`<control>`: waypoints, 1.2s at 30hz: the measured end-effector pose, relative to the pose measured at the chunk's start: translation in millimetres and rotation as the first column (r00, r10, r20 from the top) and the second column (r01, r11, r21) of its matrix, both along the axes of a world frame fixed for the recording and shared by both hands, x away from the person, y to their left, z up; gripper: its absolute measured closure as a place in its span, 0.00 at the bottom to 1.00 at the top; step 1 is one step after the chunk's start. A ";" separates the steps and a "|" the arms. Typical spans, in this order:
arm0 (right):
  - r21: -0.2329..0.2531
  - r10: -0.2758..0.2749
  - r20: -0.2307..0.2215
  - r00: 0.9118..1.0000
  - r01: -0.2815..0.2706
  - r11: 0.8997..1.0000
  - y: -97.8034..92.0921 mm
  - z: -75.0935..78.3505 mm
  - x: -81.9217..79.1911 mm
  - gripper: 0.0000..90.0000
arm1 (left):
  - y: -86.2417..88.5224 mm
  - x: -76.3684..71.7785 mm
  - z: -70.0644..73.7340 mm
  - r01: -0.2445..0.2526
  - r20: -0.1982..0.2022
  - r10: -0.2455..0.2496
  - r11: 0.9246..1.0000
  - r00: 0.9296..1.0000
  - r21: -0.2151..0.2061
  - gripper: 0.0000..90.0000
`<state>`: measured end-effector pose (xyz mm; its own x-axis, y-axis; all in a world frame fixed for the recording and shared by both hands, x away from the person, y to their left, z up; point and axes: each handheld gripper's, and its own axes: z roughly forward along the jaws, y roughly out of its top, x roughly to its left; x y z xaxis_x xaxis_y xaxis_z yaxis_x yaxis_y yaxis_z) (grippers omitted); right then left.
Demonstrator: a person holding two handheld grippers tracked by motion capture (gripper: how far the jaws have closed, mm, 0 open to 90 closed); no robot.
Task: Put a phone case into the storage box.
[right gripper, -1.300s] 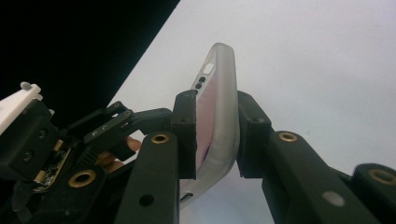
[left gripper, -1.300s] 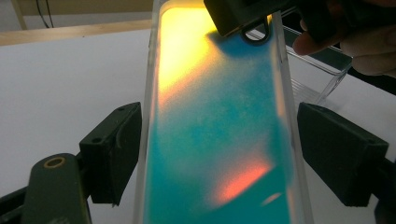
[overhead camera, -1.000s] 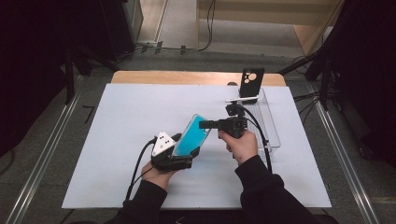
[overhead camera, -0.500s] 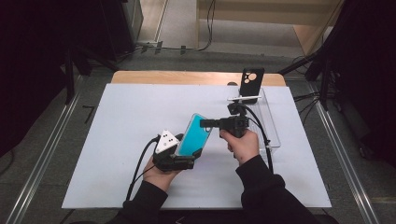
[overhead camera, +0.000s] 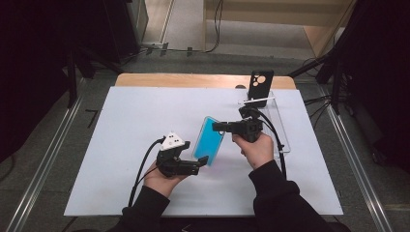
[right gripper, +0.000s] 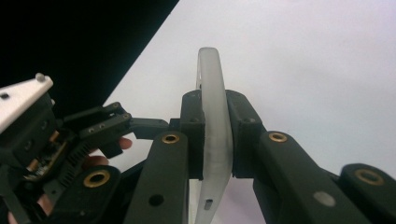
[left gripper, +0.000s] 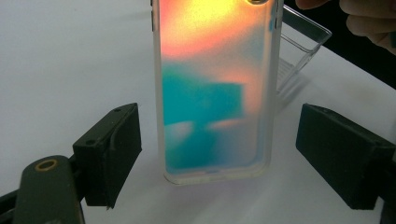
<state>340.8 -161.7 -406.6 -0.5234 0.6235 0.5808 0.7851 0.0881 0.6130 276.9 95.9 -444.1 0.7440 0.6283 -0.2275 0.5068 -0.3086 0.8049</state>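
Nearest the person, the left gripper (overhead camera: 199,163) was held low over the white table (overhead camera: 121,145), its jaws spread wide on either side of the lower end of a phone case (overhead camera: 209,140) without touching it, as was plain in the left gripper view, where the phone case (left gripper: 217,88) stood between the two black pads with bare table showing on both sides. A little farther out, the right gripper (overhead camera: 217,127) was clamped on the case's upper edge; in the right gripper view the frosted rim (right gripper: 214,126) was seen pinched edge-on between the closed pads. The case was thus carried tilted above the middle of the table by the right gripper alone. Beyond it a clear tray (overhead camera: 278,125) and a dark phone (overhead camera: 260,86) propped at its far end were seen. It was judged that the case could twist or slip, since it was held by one narrow edge, and that a careless closing of the left jaws could knock it loose.
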 end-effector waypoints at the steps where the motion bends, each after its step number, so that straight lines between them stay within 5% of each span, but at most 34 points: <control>1: -0.007 0.003 0.008 1.000 -0.003 1.000 -0.2 0.7 -0.7 0.85 | 0.0 0.3 0.5 -0.001 -0.005 0.001 1.000 1.000 -0.004 0.16; 11: -0.045 0.068 0.090 0.994 -0.065 0.997 -7.4 8.2 -6.9 0.85 | 4.6 5.4 10.8 0.040 -0.058 -0.039 0.999 0.998 0.011 0.17; 15: -0.074 0.113 0.124 0.986 -0.105 0.992 -10.1 10.1 -9.2 0.85 | 5.8 6.5 16.3 0.089 -0.058 -0.086 0.994 0.995 0.056 0.24; 21: -0.095 0.175 0.171 0.970 -0.160 0.982 -14.6 12.6 -11.1 0.85 | 14.0 11.8 25.6 0.097 -0.069 -0.094 0.995 0.993 0.039 0.27; 27: -0.109 0.282 0.197 0.939 -0.265 0.958 -14.8 14.9 -12.9 0.85 | 20.8 18.0 29.9 0.140 -0.106 -0.137 0.990 0.985 0.022 0.33; 31: -0.129 0.352 0.230 0.907 -0.330 0.935 -13.1 15.2 -14.9 0.85 | 18.7 18.8 31.9 0.171 -0.113 -0.166 0.985 0.980 0.035 0.33; 36: -0.136 0.411 0.236 0.881 -0.388 0.911 -9.6 14.8 -16.0 0.85 | 11.7 19.9 36.6 0.252 -0.112 -0.247 0.967 0.962 0.029 0.33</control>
<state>324.8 -171.3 -391.8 -0.8604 0.3697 0.3508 0.4915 0.4200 0.7629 296.8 107.5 -407.5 0.8511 0.4367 -0.2914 0.4918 -0.4690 0.7336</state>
